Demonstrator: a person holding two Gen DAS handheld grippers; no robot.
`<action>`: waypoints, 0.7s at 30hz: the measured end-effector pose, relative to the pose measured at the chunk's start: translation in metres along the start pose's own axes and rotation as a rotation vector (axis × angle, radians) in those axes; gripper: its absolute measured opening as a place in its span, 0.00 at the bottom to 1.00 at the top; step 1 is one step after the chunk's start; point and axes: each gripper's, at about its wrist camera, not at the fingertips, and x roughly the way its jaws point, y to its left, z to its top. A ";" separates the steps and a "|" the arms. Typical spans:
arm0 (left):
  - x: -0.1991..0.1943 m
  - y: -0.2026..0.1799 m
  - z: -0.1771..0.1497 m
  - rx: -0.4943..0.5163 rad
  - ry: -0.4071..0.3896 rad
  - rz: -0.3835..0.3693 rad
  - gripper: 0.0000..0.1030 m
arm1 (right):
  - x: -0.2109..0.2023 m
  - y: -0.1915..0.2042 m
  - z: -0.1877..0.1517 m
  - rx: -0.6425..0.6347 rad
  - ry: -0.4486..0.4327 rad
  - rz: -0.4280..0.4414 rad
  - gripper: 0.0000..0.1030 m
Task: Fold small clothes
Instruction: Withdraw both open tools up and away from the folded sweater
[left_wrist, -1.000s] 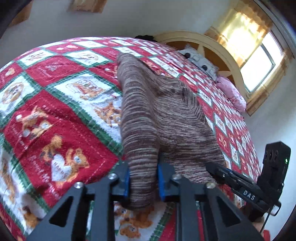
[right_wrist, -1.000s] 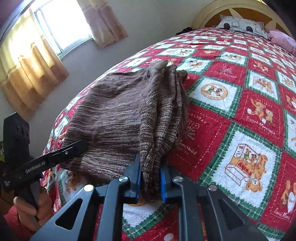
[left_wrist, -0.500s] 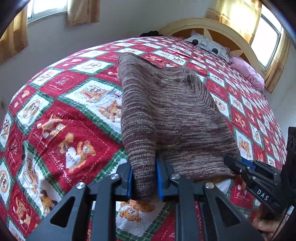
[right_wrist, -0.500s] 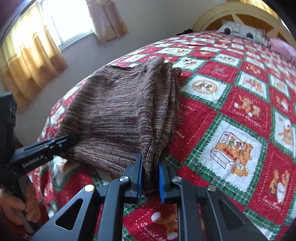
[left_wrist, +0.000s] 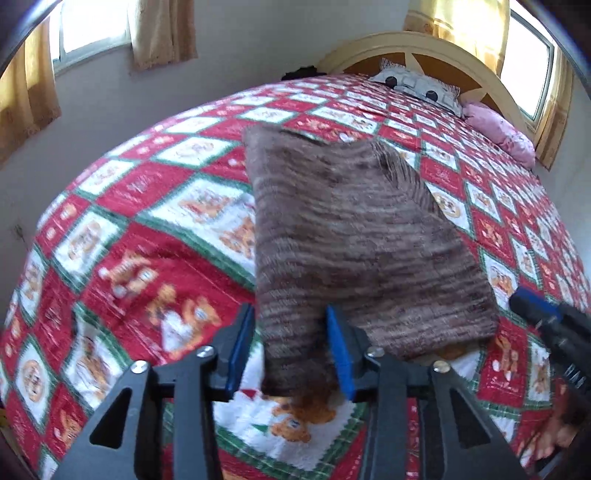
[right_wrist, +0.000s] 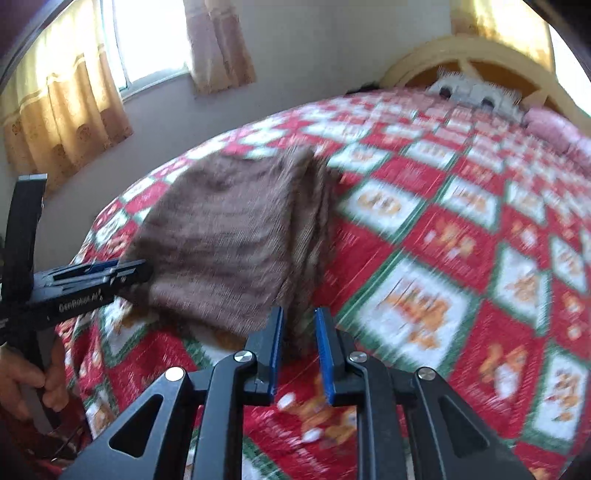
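- Brown knit garment (left_wrist: 354, 236) lies folded on the quilt (left_wrist: 147, 229), frame centre.
- Left gripper (left_wrist: 290, 349): jaws opening, pads off the near corner between them.
- Right gripper (right_wrist: 299, 350): jaws opening, narrow, the garment's near edge between them.

The red-and-green patchwork teddy-bear quilt (left_wrist: 155, 229) lay open on both sides of the folded brown striped knit garment (left_wrist: 354, 236), giving free passage there. At the bed's far end, a grey pillow (left_wrist: 417, 86) and pink cushion (left_wrist: 498, 131) blocked the cream headboard (left_wrist: 424, 46).
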 end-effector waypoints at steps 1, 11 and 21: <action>-0.003 0.001 0.003 0.005 -0.014 0.012 0.56 | -0.002 -0.001 0.006 0.004 -0.018 -0.011 0.18; -0.008 0.002 0.068 0.001 -0.230 -0.012 0.89 | 0.049 0.018 0.080 -0.005 -0.057 0.023 0.18; 0.092 0.016 0.086 -0.104 -0.027 0.115 0.90 | 0.162 0.019 0.103 -0.007 0.048 -0.109 0.18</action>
